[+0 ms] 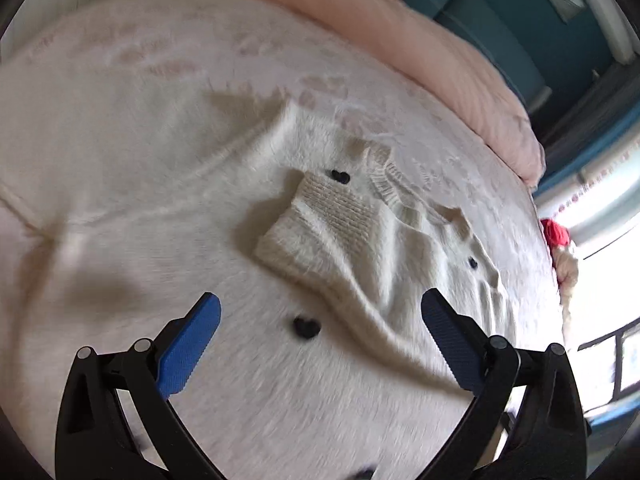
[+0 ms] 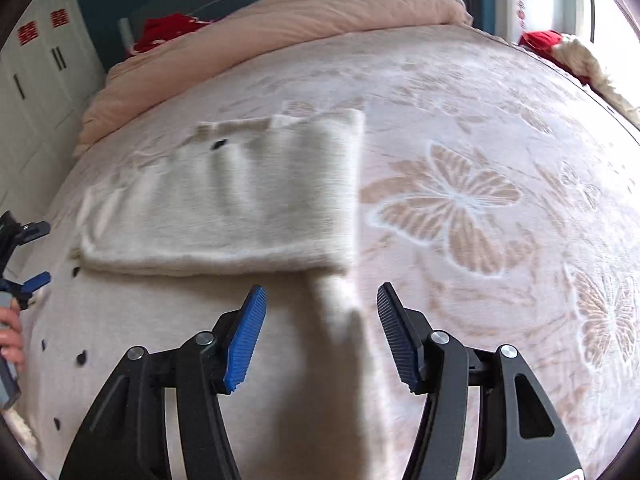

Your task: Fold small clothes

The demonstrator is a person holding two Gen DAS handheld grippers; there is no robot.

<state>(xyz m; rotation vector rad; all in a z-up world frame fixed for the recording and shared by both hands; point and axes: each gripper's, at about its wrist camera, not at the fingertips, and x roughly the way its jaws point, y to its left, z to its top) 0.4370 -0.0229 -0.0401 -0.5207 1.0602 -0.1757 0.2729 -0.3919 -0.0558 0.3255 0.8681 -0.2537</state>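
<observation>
A small cream fuzzy knit sweater (image 1: 340,240) with little black hearts lies on the bed. One sleeve (image 1: 316,232) is folded across its body. My left gripper (image 1: 320,312) is open just above the sweater's body, with a black heart (image 1: 306,327) between its fingers. In the right wrist view the sweater (image 2: 224,208) lies flat with a folded part on top. My right gripper (image 2: 320,300) is open over the sweater's right edge, holding nothing. The left gripper (image 2: 30,252) shows at the far left edge of that view.
The bed has a pale blanket with a butterfly pattern (image 2: 452,208). A pink duvet (image 2: 304,16) is bunched at the far end. Red fabric (image 2: 164,28) lies behind it. White cupboards (image 2: 36,64) stand to the left, a bright window (image 1: 612,240) to the right.
</observation>
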